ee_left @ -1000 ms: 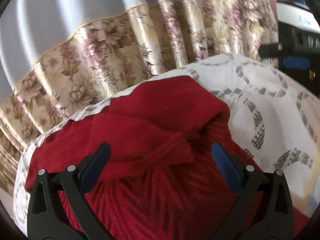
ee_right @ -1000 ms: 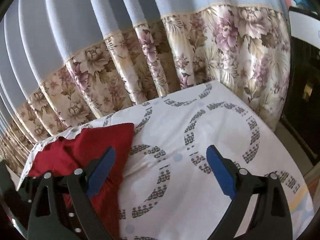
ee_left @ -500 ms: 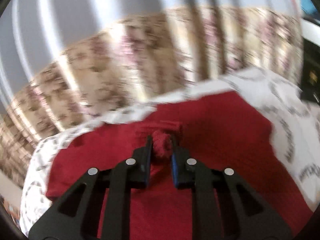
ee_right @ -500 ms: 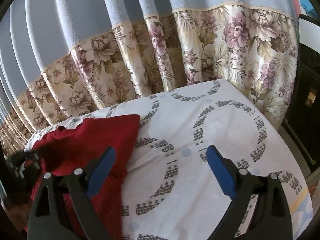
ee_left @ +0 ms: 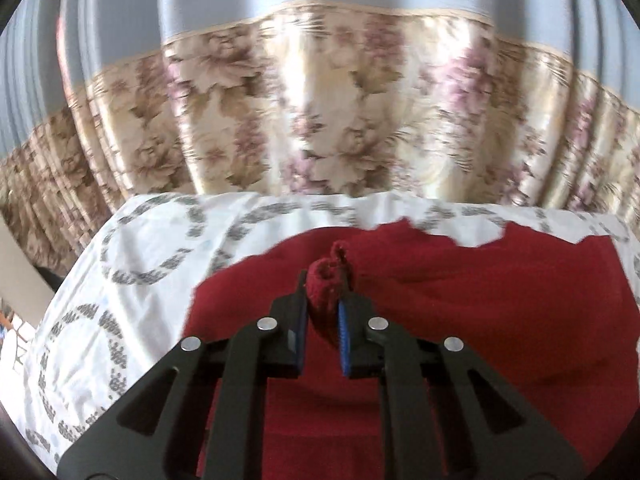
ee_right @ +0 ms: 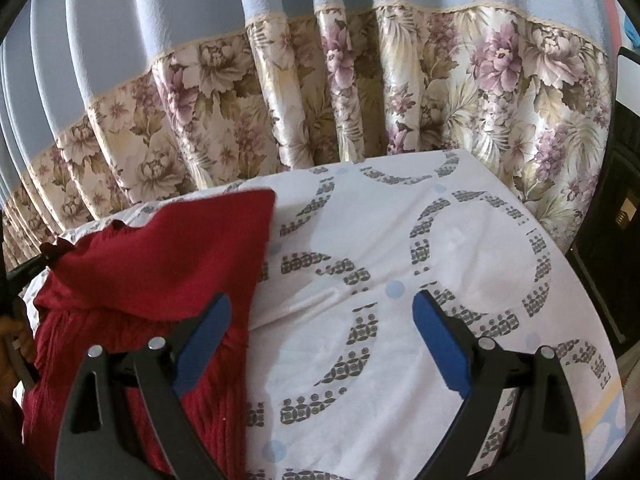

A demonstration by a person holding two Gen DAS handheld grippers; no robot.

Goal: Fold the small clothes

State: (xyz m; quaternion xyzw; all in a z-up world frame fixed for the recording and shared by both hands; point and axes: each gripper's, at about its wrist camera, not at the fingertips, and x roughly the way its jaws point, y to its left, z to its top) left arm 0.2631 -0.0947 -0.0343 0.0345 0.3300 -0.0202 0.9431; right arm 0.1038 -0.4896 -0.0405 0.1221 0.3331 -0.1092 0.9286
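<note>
Between the fingers (ee_left: 299,322) of the left gripper (ee_left: 322,320) sits a bunched fold of the red garment (ee_left: 480,304), pinched by the blue pads and sticking up past the fingertips as a small rumpled knot. From that clamp the cloth spreads toward the right of the left wrist view and back under the gripper, with its far edge ragged against the white sheet (ee_left: 132,280). Seen from the right wrist, the red garment (ee_right: 160,256) lies at the left side of the surface, its upper layer lifted and drawn to a point at the far left, where a dark part that may be the left gripper meets it at the frame edge; the lower part shows a ribbed knit. The right gripper (ee_right: 322,340) has its fingers (ee_right: 204,336) spread wide and holds nothing. Its left finger hangs over the garment's right edge, though whether it touches the cloth cannot be told, and the other finger is over bare sheet. The sheet (ee_right: 460,248), white with grey ring patterns and pale blue dots, covers the padded surface beneath the garment. Behind it hangs a curtain (ee_right: 360,92), pale blue above and floral in beige and mauve below; in the left wrist view the curtain (ee_left: 340,120) is blurred.
</note>
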